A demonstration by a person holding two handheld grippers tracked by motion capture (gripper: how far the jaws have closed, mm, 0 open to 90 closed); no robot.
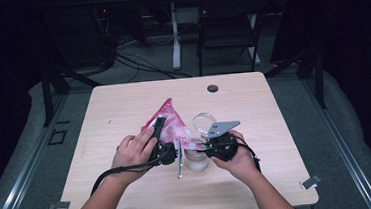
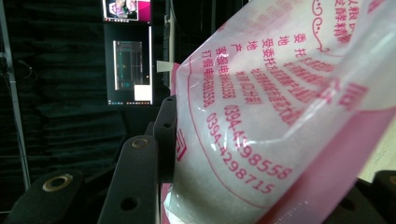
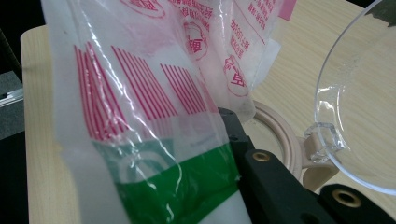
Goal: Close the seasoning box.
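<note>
A light wooden table [image 1: 123, 104] carries everything, with a small dark round cap [image 1: 213, 88] set into it near the middle of the far edge. A pink-and-white printed plastic bag [image 1: 172, 120] is held up over the middle of the table, a little nearer the front edge than the far one, tilted so one corner points toward the far edge and its lower end hangs toward a clear container. The left gripper [image 1: 159, 129], held in the person's left hand [image 1: 134, 151], has its jaws partly closed and clamped on the bag's left side; in the left gripper view the film presses against the black jaw. The right gripper [image 1: 207, 144], in the right hand [image 1: 238, 161], is pinched tight on the bag's thin lower edge, just right of centre. The clear round container [image 1: 196, 160] stands directly beneath the bag, between the two grippers, with its transparent hinged lid [image 3: 362, 116] flipped open toward the far edge.
</note>
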